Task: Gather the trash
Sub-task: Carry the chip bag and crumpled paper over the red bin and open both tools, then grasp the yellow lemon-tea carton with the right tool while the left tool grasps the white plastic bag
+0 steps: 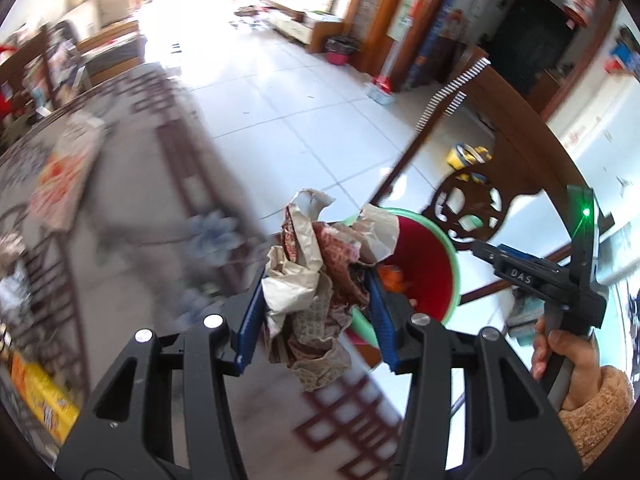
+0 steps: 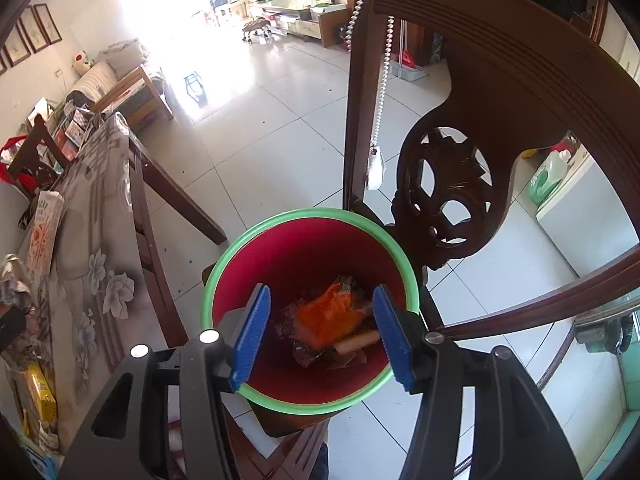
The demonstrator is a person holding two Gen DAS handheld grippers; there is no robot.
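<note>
Paper (image 1: 316,280), a crumpled brown-and-patterned wad, sat clenched between the blue fingers (image 1: 253,320) of the left gripper (image 1: 316,316), held in the air just off the edge of the counter (image 1: 120,200) and short of the bin (image 1: 424,264). In the left view the wad overlapped the bin's green rim, though how far it was actually over the opening could not be told. The bin, red inside, stood on the floor beside a carved chair (image 2: 452,184) and already held an orange wrapper (image 2: 332,316) and other scraps.

The right gripper (image 2: 322,328) hovered directly above the bin with its fingers spread apart and nothing between them.

To do the drop well, the left gripper would likely need to travel further until the whole wad hung inside the rim, since loose flaps trailed below and to the side and could catch on it. The right gripper seemed best drawn clear first, so the two tools would not meet over the opening. Releasing low would probably keep the light paper from drifting onto the tiles.
</note>
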